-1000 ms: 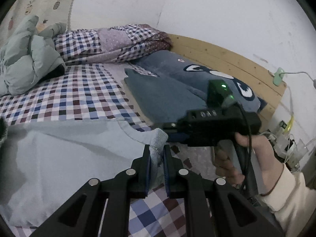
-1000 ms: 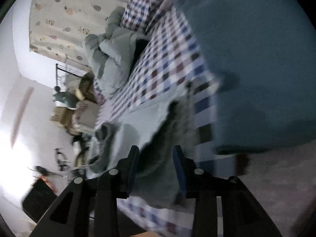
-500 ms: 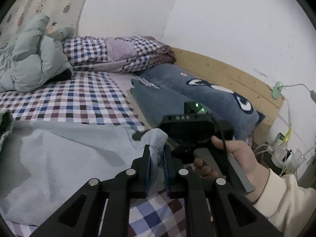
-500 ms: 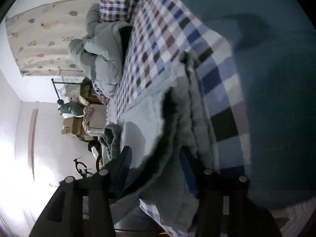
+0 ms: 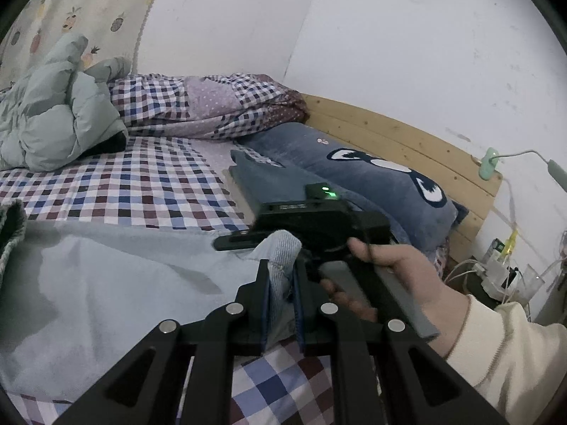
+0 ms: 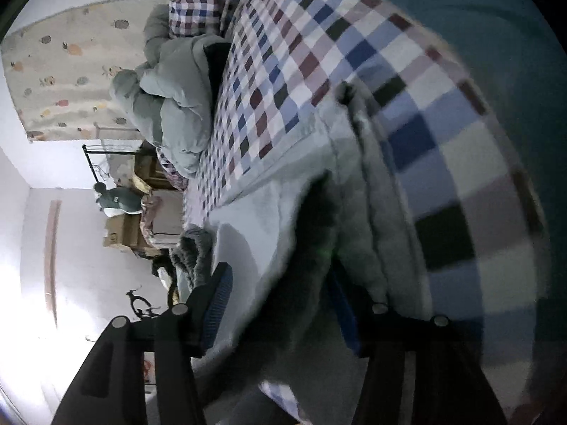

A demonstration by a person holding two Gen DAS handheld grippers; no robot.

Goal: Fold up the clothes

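**While the blue top is held by a corner, the fold is only partly made**

As I stand by the bed (image 5: 134,184), I see a light blue top (image 5: 106,283) lying spread out on the checked sheet. The left gripper (image 5: 281,279) has its fingers pressed together on a ribbed corner of the top, lifted a little off the bed. The right gripper (image 6: 280,304) has its fingers wide apart, with a thick edge of the top lying between them. It is not pinched. A hand (image 5: 393,276) holds that gripper just beside the left one.

Most of the top is flat and open, so I think much folding is left. A teal cloth (image 5: 269,184) sits folded near the pillow (image 5: 372,177).

Compared with a second ago, the right gripper is closer to the left one and lower over the cloth. Its fingers are wider apart now. The left gripper's grip looks the same.
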